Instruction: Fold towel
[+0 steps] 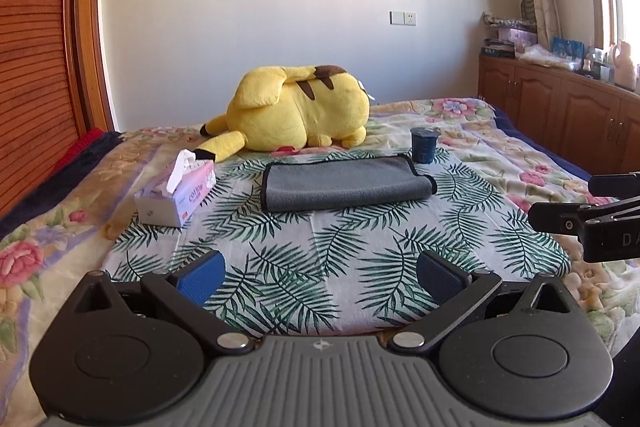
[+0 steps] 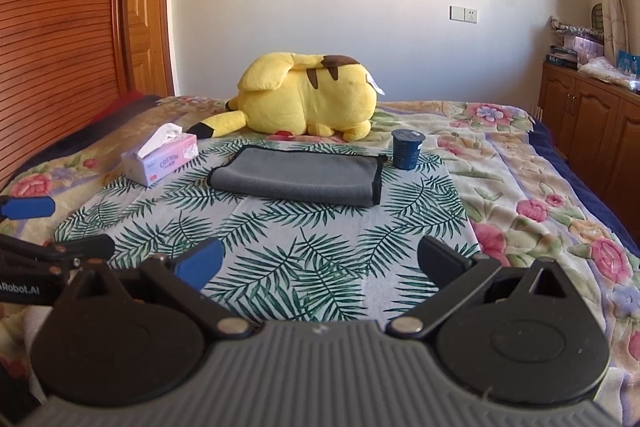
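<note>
A grey towel with black edging (image 1: 345, 182) lies folded in a long strip on the palm-leaf cloth (image 1: 312, 239) spread on the bed; it also shows in the right wrist view (image 2: 298, 179). My left gripper (image 1: 320, 277) is open and empty, well short of the towel. My right gripper (image 2: 320, 263) is open and empty, also well short of it. The right gripper's fingers show at the right edge of the left wrist view (image 1: 560, 219). The left gripper's fingers show at the left edge of the right wrist view (image 2: 28, 207).
A pink tissue box (image 1: 176, 193) stands left of the towel. A dark blue cup (image 1: 423, 145) stands at the towel's far right corner. A yellow plush toy (image 1: 296, 111) lies behind. Wooden cabinets (image 1: 568, 107) line the right; a wooden headboard (image 1: 36, 67) stands left.
</note>
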`<state>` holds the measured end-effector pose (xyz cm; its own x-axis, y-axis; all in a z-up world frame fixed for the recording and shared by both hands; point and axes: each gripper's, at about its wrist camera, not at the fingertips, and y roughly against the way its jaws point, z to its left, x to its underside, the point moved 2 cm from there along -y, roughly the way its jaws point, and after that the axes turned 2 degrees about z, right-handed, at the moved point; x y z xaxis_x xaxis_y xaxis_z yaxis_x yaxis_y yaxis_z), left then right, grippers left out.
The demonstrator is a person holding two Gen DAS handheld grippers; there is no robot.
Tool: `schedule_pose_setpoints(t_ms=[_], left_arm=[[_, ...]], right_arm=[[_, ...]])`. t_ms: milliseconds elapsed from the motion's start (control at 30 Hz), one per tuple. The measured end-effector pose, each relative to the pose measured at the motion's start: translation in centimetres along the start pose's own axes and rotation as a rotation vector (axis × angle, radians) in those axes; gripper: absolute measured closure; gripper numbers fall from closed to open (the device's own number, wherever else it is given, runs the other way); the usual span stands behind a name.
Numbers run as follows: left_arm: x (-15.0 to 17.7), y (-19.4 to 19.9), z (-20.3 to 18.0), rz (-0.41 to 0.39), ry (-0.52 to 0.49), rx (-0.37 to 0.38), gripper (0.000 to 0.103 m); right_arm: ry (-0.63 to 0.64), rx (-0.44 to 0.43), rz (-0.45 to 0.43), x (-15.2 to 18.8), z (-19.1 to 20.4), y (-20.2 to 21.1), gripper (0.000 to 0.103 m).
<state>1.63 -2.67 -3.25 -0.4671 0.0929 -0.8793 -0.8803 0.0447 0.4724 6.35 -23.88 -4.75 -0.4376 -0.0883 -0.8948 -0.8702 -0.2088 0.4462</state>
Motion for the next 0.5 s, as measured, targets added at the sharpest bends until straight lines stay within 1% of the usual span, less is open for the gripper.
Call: schedule_pose_setpoints(t_ms=[267, 500], left_arm=[[-0.06, 0.3, 0.08, -0.022, -0.006, -0.007, 0.016], [-0.17, 0.65, 0.3, -0.046, -0.003, -0.016, 0.016]], right_arm=[[0.023, 0.01, -0.026, -0.03, 0.19, 0.29, 0.0], [0.018, 0.015, -0.044, -0.1, -0.02, 0.6, 0.0]])
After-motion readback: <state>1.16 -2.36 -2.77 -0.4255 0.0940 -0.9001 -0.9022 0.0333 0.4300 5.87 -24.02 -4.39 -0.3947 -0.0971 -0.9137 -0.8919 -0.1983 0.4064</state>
